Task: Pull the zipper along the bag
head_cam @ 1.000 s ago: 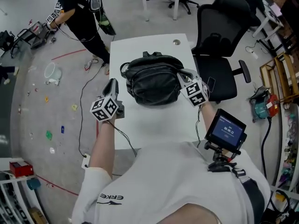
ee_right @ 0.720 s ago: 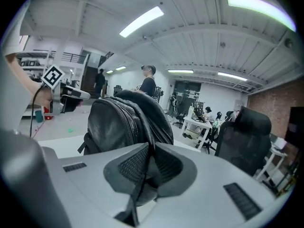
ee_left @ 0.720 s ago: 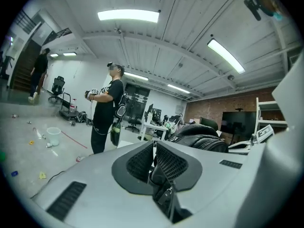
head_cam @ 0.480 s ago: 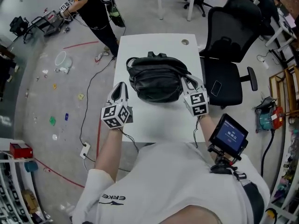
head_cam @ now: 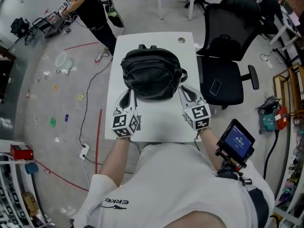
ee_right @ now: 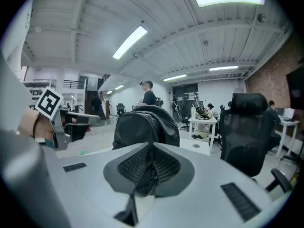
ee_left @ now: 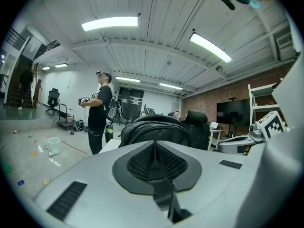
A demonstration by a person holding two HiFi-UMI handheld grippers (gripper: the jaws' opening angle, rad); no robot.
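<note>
A black bag (head_cam: 152, 74) lies on the white table (head_cam: 156, 125), its top handle at the far end. I cannot make out the zipper pull. My left gripper (head_cam: 127, 97) sits at the bag's near left corner and my right gripper (head_cam: 184, 91) at its near right corner. Both point away from me along the bag's sides. In the left gripper view the pads of the left gripper (ee_left: 154, 144) meet with nothing between them, and the bag (ee_left: 154, 127) rises just ahead. The right gripper (ee_right: 150, 148) also shows its pads together and empty, with the bag (ee_right: 142, 126) ahead of it.
A black office chair (head_cam: 227, 56) stands against the table's right side with a phone (head_cam: 214, 87) on its seat. A person in black (head_cam: 92, 4) stands at the far left. Cables and litter lie on the floor at the left. A screen device (head_cam: 239, 139) hangs at my right.
The left gripper has swung in from the table's left edge to the bag's near left corner. The right gripper has drawn back to the near right corner. The bag sits more upright in view.
</note>
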